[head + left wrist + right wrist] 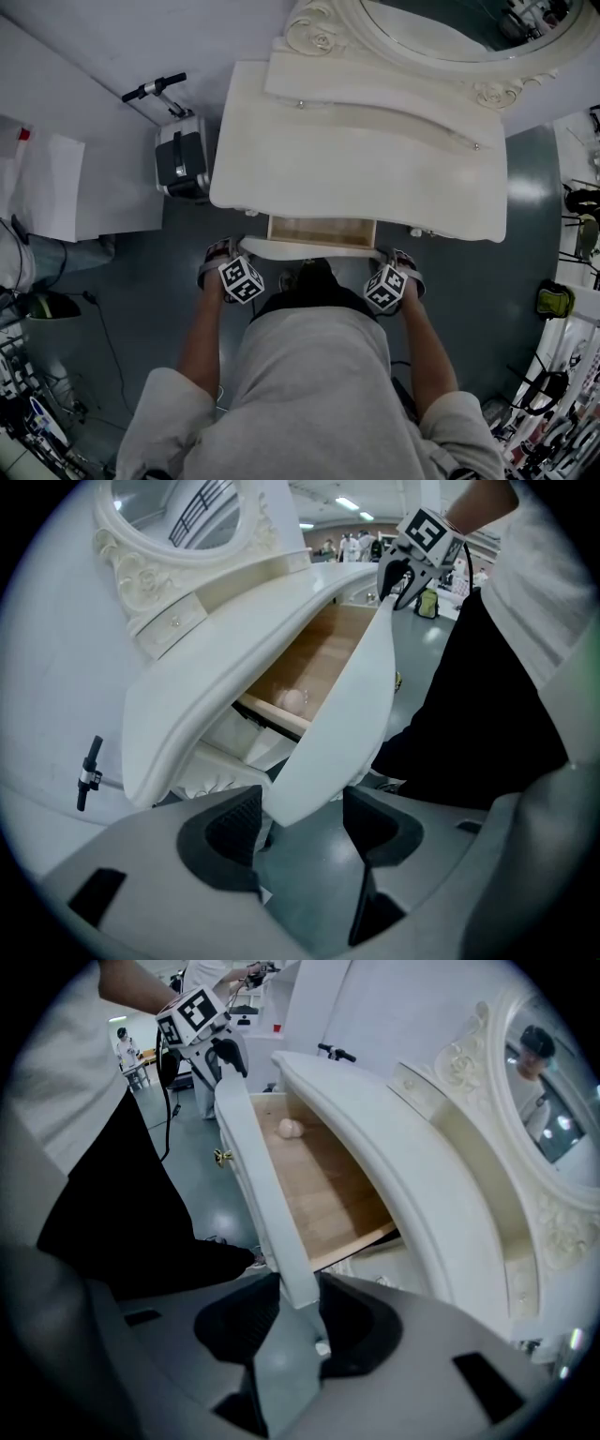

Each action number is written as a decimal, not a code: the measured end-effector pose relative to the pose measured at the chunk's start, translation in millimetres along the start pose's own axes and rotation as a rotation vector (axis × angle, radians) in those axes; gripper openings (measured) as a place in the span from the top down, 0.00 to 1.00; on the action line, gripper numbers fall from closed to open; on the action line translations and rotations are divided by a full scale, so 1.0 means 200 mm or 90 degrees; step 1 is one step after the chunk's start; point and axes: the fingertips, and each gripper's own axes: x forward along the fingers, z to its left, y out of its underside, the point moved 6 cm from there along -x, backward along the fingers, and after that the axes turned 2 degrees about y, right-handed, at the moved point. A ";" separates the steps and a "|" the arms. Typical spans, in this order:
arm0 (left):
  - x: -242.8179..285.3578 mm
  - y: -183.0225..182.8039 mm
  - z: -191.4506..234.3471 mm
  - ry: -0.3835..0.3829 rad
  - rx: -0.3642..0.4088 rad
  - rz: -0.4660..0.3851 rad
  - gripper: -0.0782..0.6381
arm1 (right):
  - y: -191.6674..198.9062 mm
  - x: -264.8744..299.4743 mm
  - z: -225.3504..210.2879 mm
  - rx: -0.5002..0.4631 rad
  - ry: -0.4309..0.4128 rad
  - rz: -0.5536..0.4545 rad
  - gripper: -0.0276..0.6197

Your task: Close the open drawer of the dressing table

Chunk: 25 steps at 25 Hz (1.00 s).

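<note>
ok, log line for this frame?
drawer front: pulled out | left gripper: open, straddling its end | right gripper: shut on drawer front | task: not yet closed

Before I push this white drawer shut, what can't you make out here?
Small pinkish round object on the drawer's wooden floor: too small to identify, both gripper views.
Drawer's back end: hidden under the white tabletop, all views.
Left gripper: pad contact with white drawer front unclear, left gripper view.

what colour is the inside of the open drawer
The drawer's inside is pale bare wood, best seen in the right gripper view.
</note>
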 end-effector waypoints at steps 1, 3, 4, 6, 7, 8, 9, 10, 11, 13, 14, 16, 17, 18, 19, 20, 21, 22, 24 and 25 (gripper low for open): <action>0.00 0.00 0.00 -0.001 -0.003 0.000 0.52 | 0.00 0.00 0.00 0.004 0.000 0.000 0.74; 0.00 0.00 0.01 -0.003 -0.009 0.000 0.52 | -0.01 0.00 -0.01 0.011 0.001 0.000 0.74; 0.00 0.00 0.01 -0.004 -0.011 0.000 0.52 | -0.01 0.00 -0.01 0.014 0.001 -0.001 0.74; 0.01 0.00 0.02 -0.006 -0.017 -0.001 0.51 | -0.01 0.00 -0.02 0.016 0.002 -0.001 0.74; 0.01 0.00 0.02 -0.007 -0.022 -0.002 0.51 | -0.01 0.01 -0.02 0.017 0.003 -0.001 0.74; 0.01 0.00 0.03 -0.008 -0.028 -0.003 0.52 | -0.02 0.01 -0.03 0.017 0.003 -0.001 0.74; 0.01 0.00 0.03 -0.009 -0.034 -0.004 0.52 | -0.02 0.01 -0.03 0.017 0.004 -0.001 0.74; 0.01 0.00 0.04 -0.011 -0.039 -0.005 0.52 | -0.02 0.01 -0.04 0.017 0.004 -0.001 0.74; 0.01 -0.01 0.04 -0.012 -0.042 -0.006 0.52 | -0.02 0.01 -0.04 0.018 0.005 -0.001 0.74; 0.01 -0.01 0.04 -0.015 -0.047 -0.004 0.51 | -0.02 0.02 -0.04 0.020 0.005 -0.003 0.74; 0.01 -0.01 0.04 -0.016 -0.048 -0.003 0.52 | -0.02 0.02 -0.05 0.022 0.006 -0.004 0.74; 0.02 -0.01 0.04 -0.021 -0.050 0.001 0.51 | -0.02 0.02 -0.05 0.029 0.010 -0.005 0.73; 0.02 -0.02 0.04 -0.025 -0.051 0.002 0.51 | -0.02 0.02 -0.05 0.033 0.013 -0.006 0.73; 0.02 -0.02 0.04 -0.030 -0.053 0.003 0.51 | -0.02 0.02 -0.05 0.037 0.016 -0.007 0.73; 0.02 -0.02 0.04 -0.035 -0.055 0.002 0.51 | -0.02 0.02 -0.06 0.040 0.019 -0.008 0.73; 0.02 -0.02 0.04 -0.039 -0.059 0.002 0.51 | -0.02 0.02 -0.06 0.043 0.021 -0.009 0.73; 0.02 -0.02 0.04 -0.043 -0.062 0.001 0.51 | -0.02 0.03 -0.06 0.046 0.023 -0.010 0.73; 0.02 -0.02 0.04 -0.047 -0.065 0.001 0.51 | -0.03 0.03 -0.06 0.049 0.024 -0.011 0.73; 0.02 -0.02 0.05 -0.052 -0.071 0.001 0.51 | -0.03 0.03 -0.06 0.056 0.027 -0.013 0.72; 0.02 -0.01 0.05 -0.054 -0.074 0.001 0.51 | -0.03 0.03 -0.06 0.059 0.028 -0.014 0.72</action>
